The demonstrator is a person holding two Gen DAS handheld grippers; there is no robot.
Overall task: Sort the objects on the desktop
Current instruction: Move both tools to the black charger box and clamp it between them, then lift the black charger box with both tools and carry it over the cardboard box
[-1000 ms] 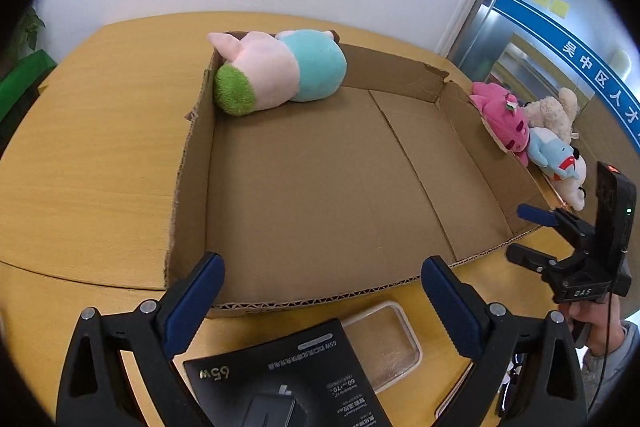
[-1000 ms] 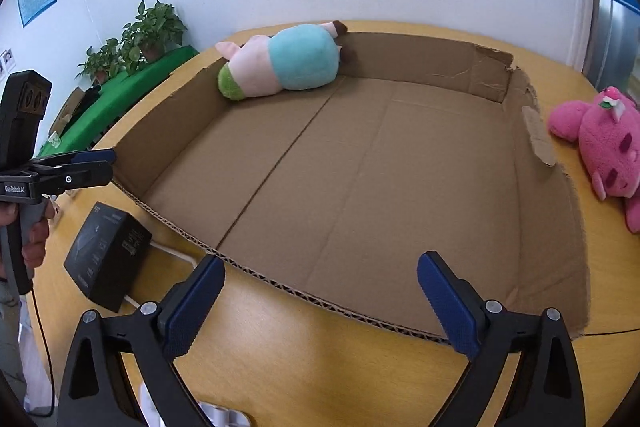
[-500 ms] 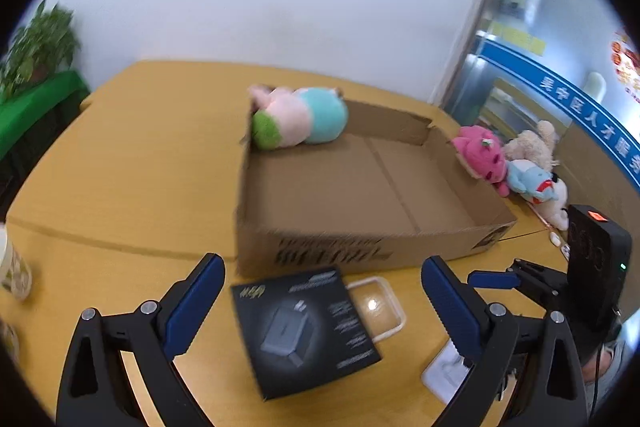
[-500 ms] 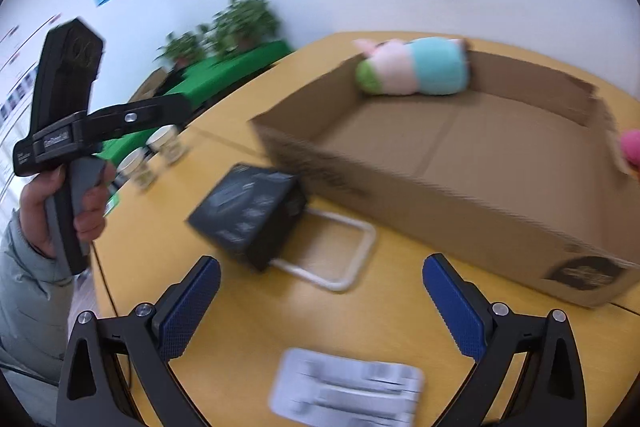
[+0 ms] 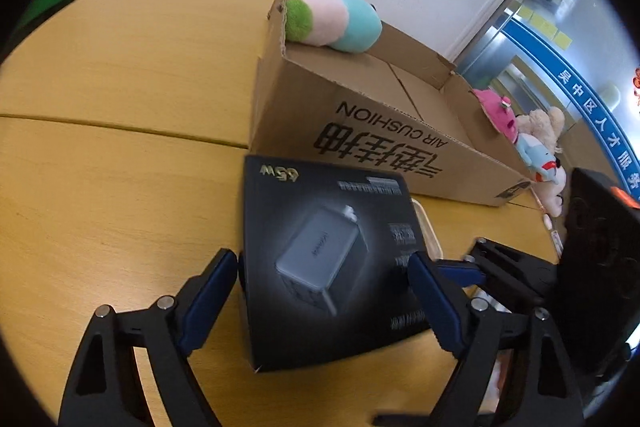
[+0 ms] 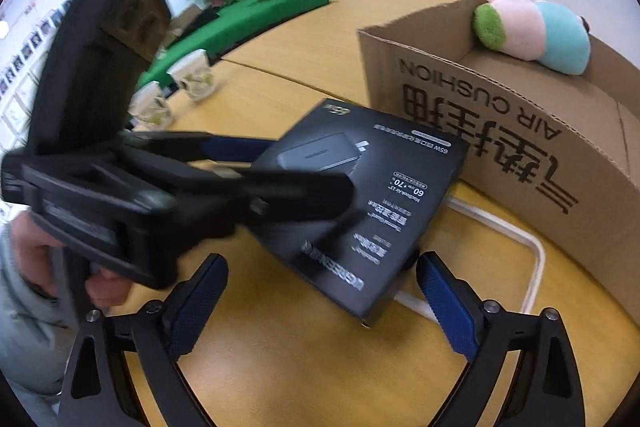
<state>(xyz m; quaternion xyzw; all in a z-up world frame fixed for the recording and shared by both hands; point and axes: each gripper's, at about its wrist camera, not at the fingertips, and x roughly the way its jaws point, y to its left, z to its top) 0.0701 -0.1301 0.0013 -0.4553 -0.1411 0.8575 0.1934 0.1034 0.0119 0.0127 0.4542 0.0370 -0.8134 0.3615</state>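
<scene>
A black charger box (image 5: 320, 259) lies on the wooden table in front of a cardboard box (image 5: 384, 139). My left gripper (image 5: 324, 301) is open, its blue pads on either side of the charger box's near end. The same charger box (image 6: 372, 195) shows in the right wrist view, with the left gripper (image 6: 272, 163) astride it. My right gripper (image 6: 320, 301) is open and empty, just before the charger box's near corner. A pink and teal plush (image 5: 332, 21) lies in the cardboard box's far corner.
A clear lid with a white rim (image 6: 516, 247) lies under the charger box, next to the cardboard box (image 6: 500, 123). Pink, beige and blue plush toys (image 5: 532, 147) lie beyond the box. Two small glass jars (image 6: 176, 91) stand at the left table edge.
Both grippers have dropped low and closed in on the charger box. My left gripper now straddles it; before, it hovered above and behind it.
</scene>
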